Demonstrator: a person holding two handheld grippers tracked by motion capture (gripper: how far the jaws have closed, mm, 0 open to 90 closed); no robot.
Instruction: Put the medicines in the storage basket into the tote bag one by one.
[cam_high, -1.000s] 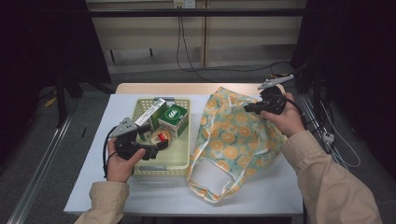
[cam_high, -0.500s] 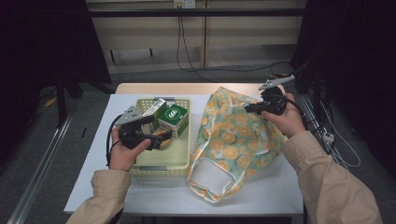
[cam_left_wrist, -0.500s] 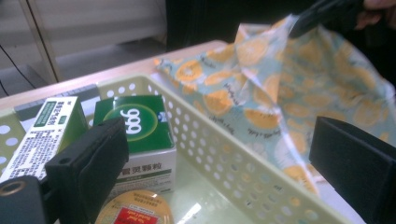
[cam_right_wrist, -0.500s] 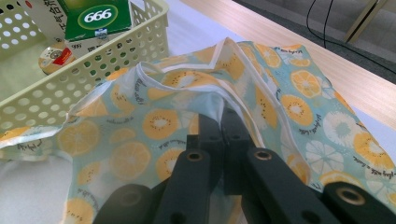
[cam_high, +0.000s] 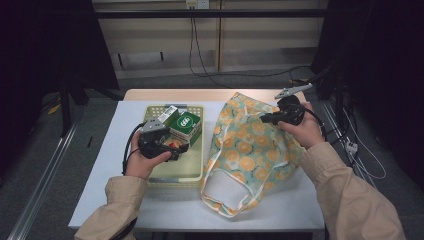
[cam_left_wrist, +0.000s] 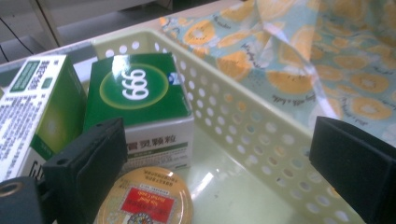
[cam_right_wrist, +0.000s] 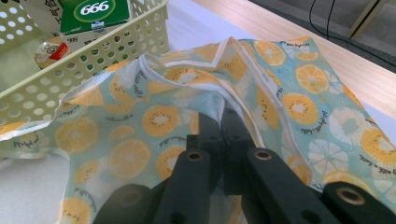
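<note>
High view: yellow perforated basket (cam_high: 192, 172) sits left of the orange-print fabric bag (cam_high: 250, 150), their edges touching. Left gripper view: the basket wall (cam_left_wrist: 243, 126) stands between the open jaws and the bag. Held in the basket: green "666" box (cam_left_wrist: 140, 100), white-green carton (cam_left_wrist: 35, 100), small round tin (cam_left_wrist: 147, 200) just beside the box. Left gripper (cam_high: 172, 147) is seen released, poised over the tin. Right gripper (cam_right_wrist: 219, 135) is clenched on the bag's rim, probably one layer only.
</note>
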